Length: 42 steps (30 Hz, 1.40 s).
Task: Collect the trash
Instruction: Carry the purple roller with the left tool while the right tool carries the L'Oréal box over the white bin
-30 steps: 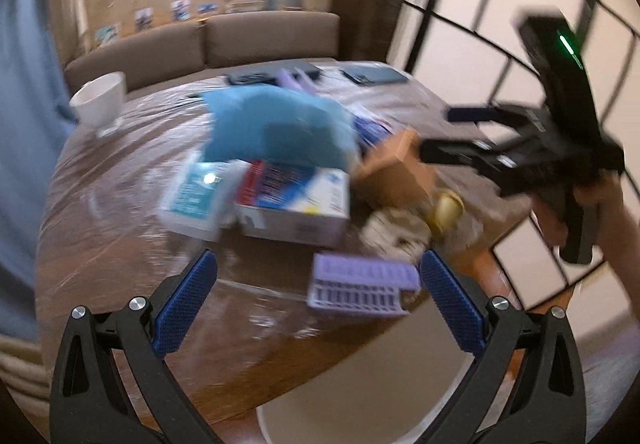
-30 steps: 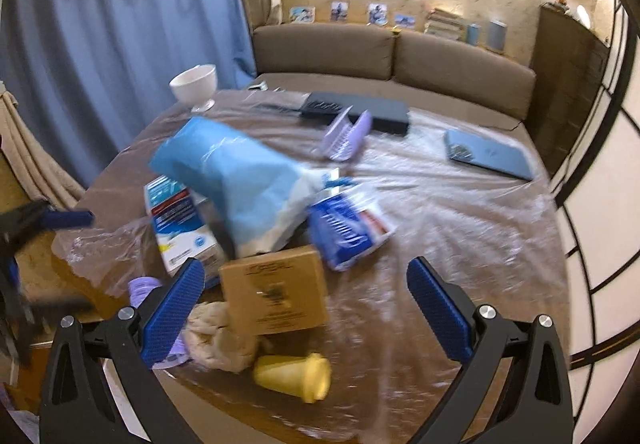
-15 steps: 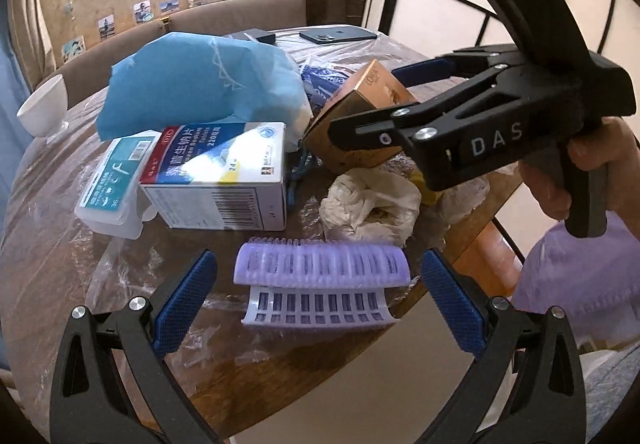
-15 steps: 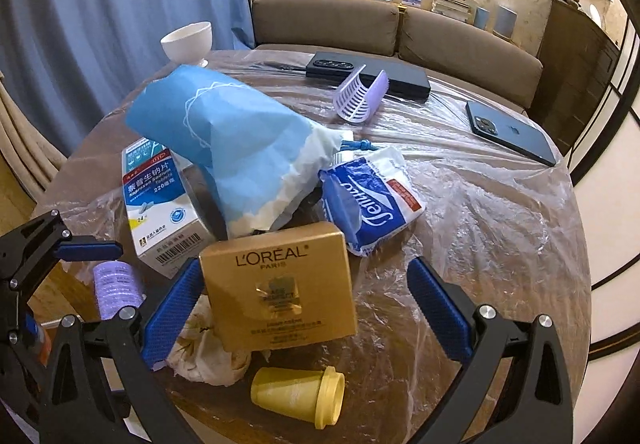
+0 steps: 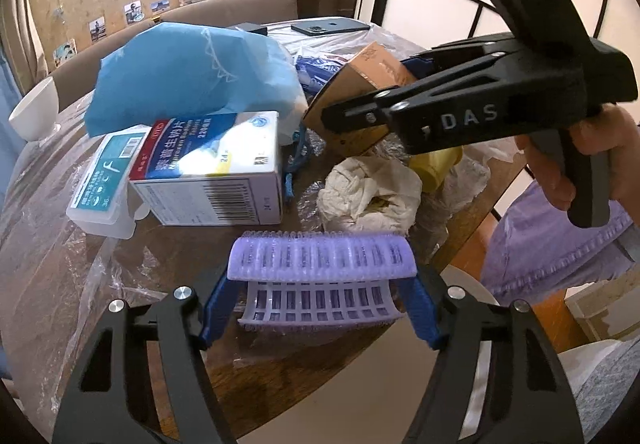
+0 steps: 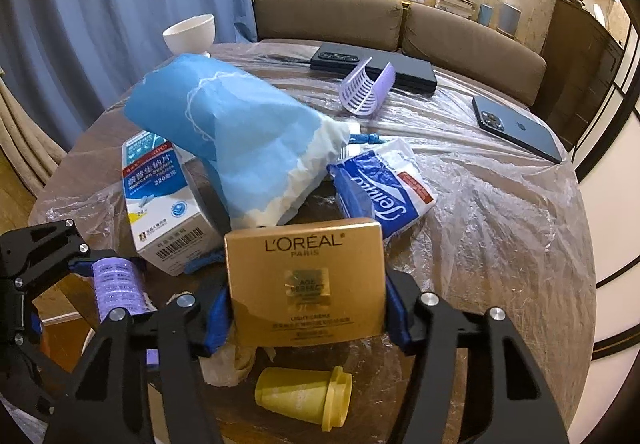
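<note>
Gold card, stiff and light by the look of it, is what we have between the right gripper (image 6: 306, 310): the L'Oréal box (image 6: 304, 280) sits near the table's edge with a blue pad at each of its side walls, the jaws closing in narrow and pressing its flanks; we judge a hollow carton like this dents if squeezed hard, so the flat sides low down are the place to hold it. Lilac plastic is our other catch; the ribbed hair roller (image 5: 320, 276) lies at the rim of the table (image 5: 52, 284) between the left gripper (image 5: 320, 308), whose jaws are also closing onto its two ends; it looks springy and almost weightless, open along one side, and we reckon it could flex or pop free unless taken end to end as now. Just behind the two sit a crumpled tissue (image 5: 368, 192), soft and shapeless, and a small yellow cup (image 6: 304, 400) lying on its side; further in we see a medicine carton (image 6: 160, 204), a blue drawstring bag (image 6: 236, 140) and a pack of tissues (image 6: 380, 184), all resting on clear plastic sheeting (image 6: 500, 212); a second lilac roller (image 6: 366, 86), a phone (image 6: 516, 128) and a white bowl (image 6: 190, 34) stand well apart at the far side.
</note>
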Each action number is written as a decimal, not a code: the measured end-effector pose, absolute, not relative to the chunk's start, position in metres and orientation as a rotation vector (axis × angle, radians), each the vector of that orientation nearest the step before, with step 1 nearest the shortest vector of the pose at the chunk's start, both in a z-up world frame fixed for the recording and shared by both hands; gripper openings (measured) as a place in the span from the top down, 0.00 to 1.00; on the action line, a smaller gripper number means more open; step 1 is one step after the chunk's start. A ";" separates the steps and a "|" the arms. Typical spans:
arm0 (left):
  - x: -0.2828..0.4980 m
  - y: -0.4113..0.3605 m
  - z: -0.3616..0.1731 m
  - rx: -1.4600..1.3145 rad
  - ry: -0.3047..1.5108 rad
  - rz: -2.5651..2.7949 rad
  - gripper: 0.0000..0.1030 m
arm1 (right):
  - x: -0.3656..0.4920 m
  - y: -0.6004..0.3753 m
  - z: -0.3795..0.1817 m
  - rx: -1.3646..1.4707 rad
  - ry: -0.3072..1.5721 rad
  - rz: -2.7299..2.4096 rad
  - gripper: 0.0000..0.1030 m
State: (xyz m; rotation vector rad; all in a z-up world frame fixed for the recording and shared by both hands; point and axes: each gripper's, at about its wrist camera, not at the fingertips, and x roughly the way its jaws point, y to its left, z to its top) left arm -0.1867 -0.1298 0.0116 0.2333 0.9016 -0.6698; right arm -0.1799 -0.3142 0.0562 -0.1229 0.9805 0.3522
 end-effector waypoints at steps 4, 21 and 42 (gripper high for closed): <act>-0.188 -0.122 0.018 0.204 0.896 -0.650 0.30 | -0.185 -0.316 0.064 -0.109 0.960 0.357 0.42; -0.195 -0.092 0.045 0.107 0.866 -0.559 0.30 | -0.212 -0.322 0.109 0.019 0.888 0.414 0.42; -0.197 -0.073 0.052 0.052 0.874 -0.532 0.30 | -0.238 -0.267 0.060 -0.038 1.028 0.476 0.43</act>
